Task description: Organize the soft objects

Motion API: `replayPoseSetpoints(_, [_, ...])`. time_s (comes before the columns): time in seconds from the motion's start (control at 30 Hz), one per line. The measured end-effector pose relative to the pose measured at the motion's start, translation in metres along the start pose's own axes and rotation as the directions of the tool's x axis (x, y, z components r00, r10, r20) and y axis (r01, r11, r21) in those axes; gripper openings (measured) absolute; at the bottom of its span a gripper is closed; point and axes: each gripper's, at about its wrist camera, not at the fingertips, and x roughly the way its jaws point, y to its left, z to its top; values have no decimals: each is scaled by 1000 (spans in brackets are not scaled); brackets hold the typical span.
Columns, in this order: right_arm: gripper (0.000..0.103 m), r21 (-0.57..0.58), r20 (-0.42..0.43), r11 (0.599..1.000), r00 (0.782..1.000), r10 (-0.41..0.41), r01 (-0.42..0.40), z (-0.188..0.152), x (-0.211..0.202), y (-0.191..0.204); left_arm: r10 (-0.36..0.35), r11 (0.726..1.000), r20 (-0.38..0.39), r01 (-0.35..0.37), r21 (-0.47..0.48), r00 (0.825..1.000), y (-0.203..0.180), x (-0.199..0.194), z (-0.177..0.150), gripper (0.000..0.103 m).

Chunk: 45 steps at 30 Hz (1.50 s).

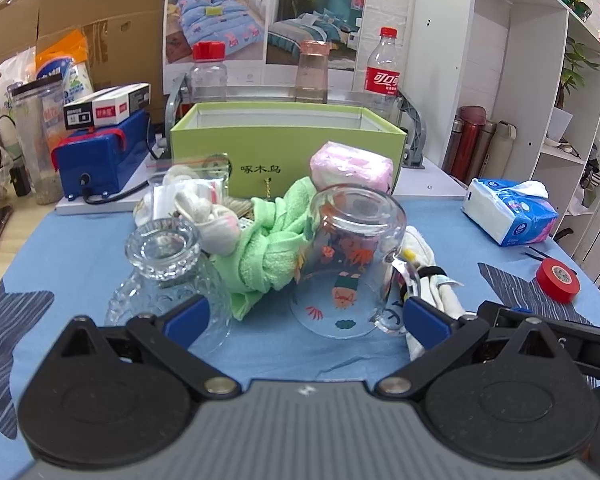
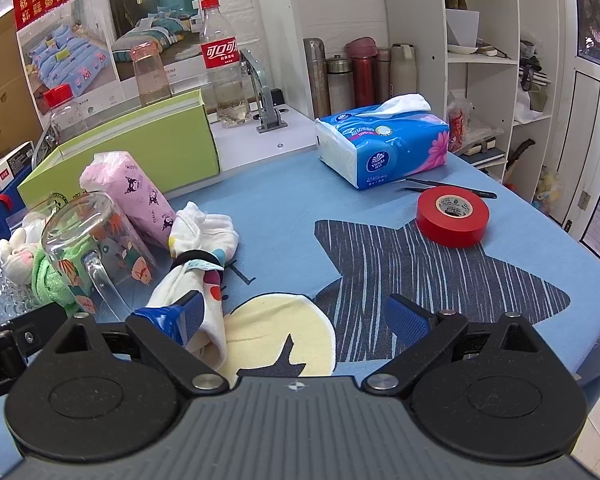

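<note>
Both grippers are held spread and empty: the left gripper (image 1: pixel 306 314) faces a printed glass mug (image 1: pixel 350 258), the right gripper (image 2: pixel 296 312) hovers over the tabletop (image 2: pixel 284 200). At its 10 o'clock lies a banded white cloth bundle (image 2: pixel 198 264); a green towel (image 1: pixel 268 246) is seen beside the mug, a green box (image 1: pixel 286 140) behind.

Two glass vessels stand upside down near the front: one printed mug (image 1: pixel 354 256) and one cut-glass mug (image 1: pixel 168 268). Among them lie one green towel (image 1: pixel 274 240), one pink pack (image 1: pixel 350 168), one white sock bundle (image 2: pixel 198 256) and one plush toy (image 1: pixel 210 212). One green box (image 1: pixel 288 140) sits far behind, with three bottles beyond it. To the right: one tissue pack (image 2: pixel 384 144), one red tape roll (image 2: pixel 452 214), four flasks.
</note>
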Motion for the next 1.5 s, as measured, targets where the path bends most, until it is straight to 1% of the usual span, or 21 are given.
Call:
replayPoseSetpoints(0.33, [85,-7,-4,1000,1000,1,-1,-1,1,1,6,1000,-2,-6,6,1000,5,-2,4,103])
replayPoseSetpoints(0.5, [85,-13,-12,1000,1000,-26,26,5,2,-3,52,998,20,-52,23,998,22,-12,20,103])
replayPoseSetpoints(0.6, [85,-14,-16,999,999,-36,36,11,2,-7,78,997,51,-79,19,996,39,-24,36,103])
replayPoseSetpoints(0.73, [85,-34,-8,999,1000,5,-6,23,2,-1,112,993,101,-113,11,989,68,-36,65,103])
replayPoseSetpoints(0.87, [85,-44,-10,996,997,74,-75,38,9,12,166,986,98,-167,-8,981,98,-26,94,102])
replayPoseSetpoints(0.93, [85,-51,-12,993,994,110,-110,46,14,20,204,979,83,-203,-15,976,112,-16,106,102])
replayPoseSetpoints(1.0, [85,-58,-5,990,992,125,-125,52,18,27,235,972,69,-233,-35,969,124,-6,114,102])
replayPoseSetpoints(1.03, [85,-59,0,990,992,128,-128,54,20,29,238,971,65,-236,-41,969,127,-2,117,102])
replayPoseSetpoints(1.1, [85,-55,3,990,992,128,-128,58,26,30,213,976,40,-211,-45,976,131,9,122,102])
replayPoseSetpoints(1.17, [85,-40,-7,991,992,128,-128,60,32,29,162,986,2,-162,-32,987,130,24,126,102])
replayPoseSetpoints(1.2, [85,-32,-13,991,992,128,-128,60,35,28,125,992,-20,-125,-17,992,127,35,128,102])
replayPoseSetpoints(1.27, [85,-15,-23,992,992,128,-128,59,41,25,90,996,-69,-89,20,994,119,56,129,102])
replayPoseSetpoints(1.33, [85,-2,-36,992,992,124,-124,59,47,23,71,996,-123,-65,58,990,112,82,128,102])
replayPoseSetpoints(1.4, [85,3,-47,993,992,119,-119,59,51,21,58,997,-196,-48,54,979,111,106,128,102])
replayPoseSetpoints(1.47, [85,8,-54,994,992,112,-112,59,54,20,31,998,-244,-19,54,969,112,128,128,102])
replayPoseSetpoints(1.5, [85,8,-58,994,992,111,-111,59,55,20,46,998,-264,-31,59,964,113,136,128,102])
